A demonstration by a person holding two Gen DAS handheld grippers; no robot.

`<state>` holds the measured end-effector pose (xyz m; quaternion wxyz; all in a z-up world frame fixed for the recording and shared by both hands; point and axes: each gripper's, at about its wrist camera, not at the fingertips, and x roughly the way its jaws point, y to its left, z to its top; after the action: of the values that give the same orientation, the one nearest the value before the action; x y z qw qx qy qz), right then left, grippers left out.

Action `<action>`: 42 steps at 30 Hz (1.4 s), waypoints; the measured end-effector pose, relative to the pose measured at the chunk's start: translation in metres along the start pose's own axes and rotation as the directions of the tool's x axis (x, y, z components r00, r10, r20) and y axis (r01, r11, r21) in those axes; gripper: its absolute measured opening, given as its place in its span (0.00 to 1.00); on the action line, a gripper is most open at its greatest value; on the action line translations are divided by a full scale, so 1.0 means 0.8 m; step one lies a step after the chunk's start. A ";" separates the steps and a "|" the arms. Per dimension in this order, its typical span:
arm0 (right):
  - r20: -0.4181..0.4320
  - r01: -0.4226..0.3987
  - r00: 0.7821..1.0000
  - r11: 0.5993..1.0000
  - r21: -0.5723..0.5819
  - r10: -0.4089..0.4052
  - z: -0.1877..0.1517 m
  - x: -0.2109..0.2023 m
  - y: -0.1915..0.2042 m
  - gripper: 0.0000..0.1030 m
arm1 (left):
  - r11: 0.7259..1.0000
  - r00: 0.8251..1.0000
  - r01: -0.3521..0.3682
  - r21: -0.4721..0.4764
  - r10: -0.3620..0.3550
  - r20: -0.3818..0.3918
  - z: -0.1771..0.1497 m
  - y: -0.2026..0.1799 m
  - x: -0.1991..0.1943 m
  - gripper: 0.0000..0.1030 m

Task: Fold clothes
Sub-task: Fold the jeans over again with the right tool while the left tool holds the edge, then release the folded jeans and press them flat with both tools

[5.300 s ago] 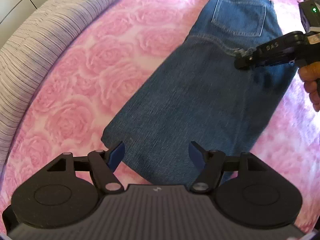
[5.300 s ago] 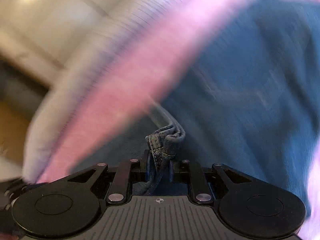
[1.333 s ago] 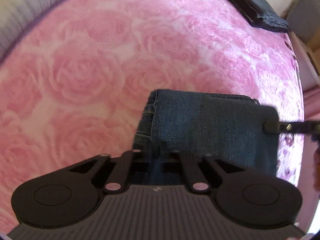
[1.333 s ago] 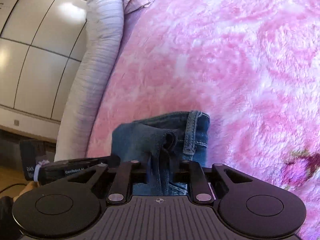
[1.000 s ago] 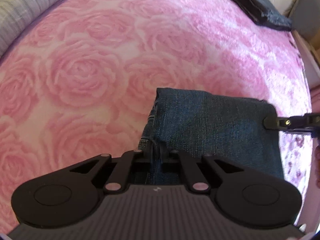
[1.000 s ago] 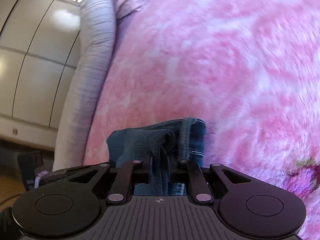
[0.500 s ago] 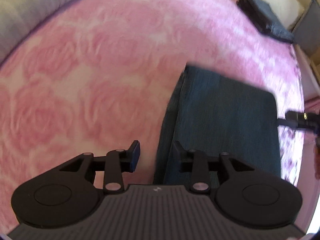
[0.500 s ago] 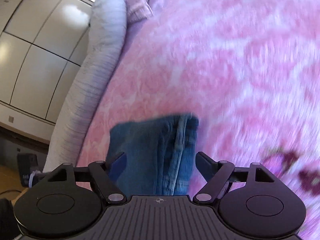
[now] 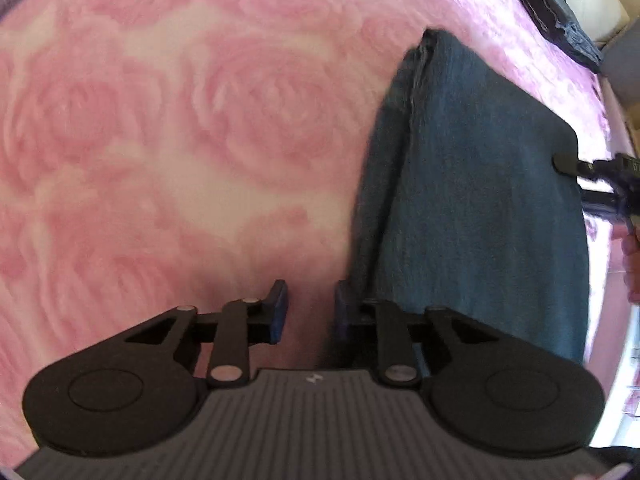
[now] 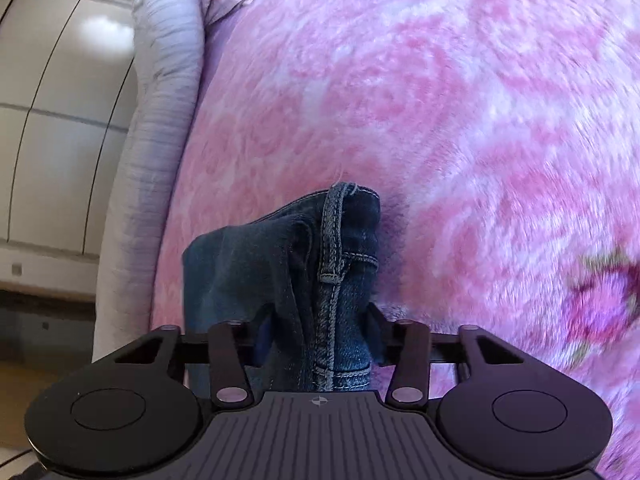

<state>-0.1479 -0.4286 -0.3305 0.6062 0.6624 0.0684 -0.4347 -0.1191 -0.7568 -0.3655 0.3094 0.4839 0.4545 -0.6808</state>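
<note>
Folded jeans (image 9: 480, 200) on pink blanket (image 9: 160, 120), both tools open, w/ nothing gripped

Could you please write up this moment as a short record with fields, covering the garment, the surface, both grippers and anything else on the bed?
garment: folded jeans, lying on the blanket
surface: pink rose-patterned blanket
left gripper: open, empty, over blanket just left of the jeans' edge
right gripper: open, fingers either side of the jeans' waistband end, not clamped
other items: dark folded garment at the far corner; lilac striped cushion along the bed edge
fold status: jeans look compactly folded
</note>
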 end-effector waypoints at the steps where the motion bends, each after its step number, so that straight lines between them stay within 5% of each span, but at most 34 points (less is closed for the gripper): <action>1: -0.015 -0.003 1.000 1.000 -0.012 0.002 0.006 -0.002 0.004 0.39 | 1.000 1.000 0.009 0.015 -0.009 -0.007 -0.006 -0.007 -0.001 0.05; 8: -0.080 0.031 0.995 0.945 -0.326 -0.060 0.089 0.023 0.082 0.37 | 0.993 0.995 0.102 0.058 -0.101 -0.011 -0.074 -0.101 -0.005 0.00; 13: -0.162 -0.003 0.979 0.782 -0.623 -0.125 0.124 0.101 0.163 0.40 | 0.979 0.981 0.178 -0.098 -0.168 0.102 -0.110 -0.168 0.013 0.00; 18: -0.139 0.017 0.974 0.671 -0.741 -0.177 0.110 0.129 0.190 0.49 | 0.976 0.980 0.145 -0.161 -0.119 0.161 -0.125 -0.184 0.013 0.00; 21: -0.080 0.044 0.985 0.676 -0.735 -0.151 0.098 0.090 0.181 0.53 | 0.988 0.976 0.095 -0.122 -0.069 0.206 -0.128 -0.172 -0.014 0.18; 23: -0.030 0.062 0.993 0.706 -0.705 -0.118 0.086 0.045 0.163 0.58 | 0.993 0.971 0.061 -0.097 -0.037 0.237 -0.130 -0.165 -0.032 0.19; 27: 0.088 0.103 0.994 0.847 -0.522 -0.066 0.046 -0.057 0.083 0.64 | 0.999 0.953 -0.007 -0.042 0.020 0.303 -0.130 -0.151 -0.069 0.27; 32: 0.148 0.139 0.981 0.985 -0.107 -0.122 -0.029 -0.117 -0.036 0.69 | 0.989 0.932 -0.031 0.145 -0.024 0.362 -0.055 -0.154 -0.071 0.35; 37: 0.198 0.015 0.979 0.993 0.121 -0.039 -0.063 -0.096 -0.087 0.69 | 0.982 0.966 -0.038 0.185 -0.012 0.258 -0.010 -0.127 -0.021 0.33; 38: 0.204 -0.009 0.979 0.991 0.135 -0.019 -0.060 -0.088 -0.090 0.64 | 0.981 0.970 -0.036 0.191 -0.012 0.244 -0.012 -0.121 -0.015 0.33; 39: 0.198 -0.010 0.980 0.988 0.151 -0.021 -0.052 -0.084 -0.091 0.42 | 0.980 0.972 -0.035 0.197 -0.013 0.234 -0.015 -0.116 -0.010 0.33; 42: 0.178 -0.010 0.984 0.980 0.198 -0.026 -0.028 -0.072 -0.094 0.16 | 0.980 0.972 -0.046 0.196 -0.001 0.235 -0.027 -0.121 -0.011 0.33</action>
<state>-0.2185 -0.3650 -0.3514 0.5391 0.6773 -0.0276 -0.4998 -0.1914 -0.6987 -0.3286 0.3185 0.4339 0.3386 -0.7718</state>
